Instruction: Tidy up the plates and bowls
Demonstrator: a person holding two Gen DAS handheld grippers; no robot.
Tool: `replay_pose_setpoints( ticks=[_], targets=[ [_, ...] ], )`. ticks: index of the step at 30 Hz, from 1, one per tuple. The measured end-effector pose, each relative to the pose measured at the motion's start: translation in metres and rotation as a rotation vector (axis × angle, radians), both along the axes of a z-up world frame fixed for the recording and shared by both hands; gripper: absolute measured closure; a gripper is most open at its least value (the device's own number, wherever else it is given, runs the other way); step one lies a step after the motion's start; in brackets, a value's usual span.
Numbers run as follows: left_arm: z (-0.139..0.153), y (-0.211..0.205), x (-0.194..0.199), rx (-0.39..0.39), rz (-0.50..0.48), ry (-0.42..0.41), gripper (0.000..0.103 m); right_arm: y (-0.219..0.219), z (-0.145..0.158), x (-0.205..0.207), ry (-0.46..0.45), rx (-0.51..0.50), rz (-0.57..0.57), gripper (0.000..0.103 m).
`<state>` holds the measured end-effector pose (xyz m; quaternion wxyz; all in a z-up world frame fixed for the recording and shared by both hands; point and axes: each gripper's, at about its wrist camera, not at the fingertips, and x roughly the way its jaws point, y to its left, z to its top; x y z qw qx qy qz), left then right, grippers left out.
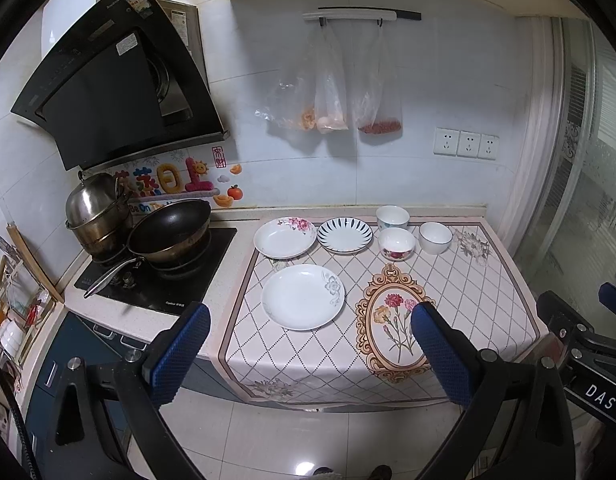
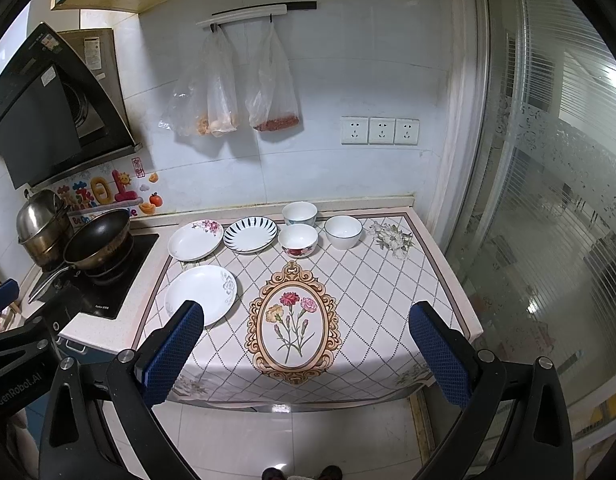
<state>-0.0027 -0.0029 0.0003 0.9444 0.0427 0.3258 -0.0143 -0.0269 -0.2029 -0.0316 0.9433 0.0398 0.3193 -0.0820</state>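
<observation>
Left tongs: your left gripper is spread wide with nothing in it. It hangs in front of the counter, over the near edge of the cloth.
Right tongs: your right gripper is spread wide too, and it holds nothing.
Cloth: the tablecloth has diamond lines and a flower picture in a gold frame.
Plates: the white plate with a grey flower sits near you on the left. Behind it sit the plate with pink flowers and the plate with dark stripes, side by side.
Bowls: three bowls sit at the back on the right. The bowl with red flowers is in front, the plain white bowl is to its right, and the back bowl is by the wall.
Stove: a black wok and a steel pot sit on the left.
</observation>
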Motion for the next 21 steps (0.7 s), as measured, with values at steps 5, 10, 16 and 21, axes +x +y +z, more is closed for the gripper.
replay_pose_setpoints(
  ticks=[5,10,16,21],
  targets=[
    [-0.0006,-0.0001,0.0012,0.000,0.000,-0.001,0.000,0.0001,-0.0004,0.0004,-0.001,0.001,-0.001,0.000],
    [-0.0003,-0.0003,0.0012,-0.002,0.000,0.000,0.000,0.0009,0.0009,-0.0001,0.001,0.000,-0.001,0.000],
    [-0.0004,-0.0026,0.0010,-0.003,0.001,-0.002,0.000,0.0010,0.0019,-0.0002,0.000,0.000,-0.001,0.000],
    [-0.0001,-0.0014,0.0024,-0.006,0.001,-0.002,0.000,0.0006,0.0005,-0.0001,-0.001,0.000,0.000,0.000]
  ],
)
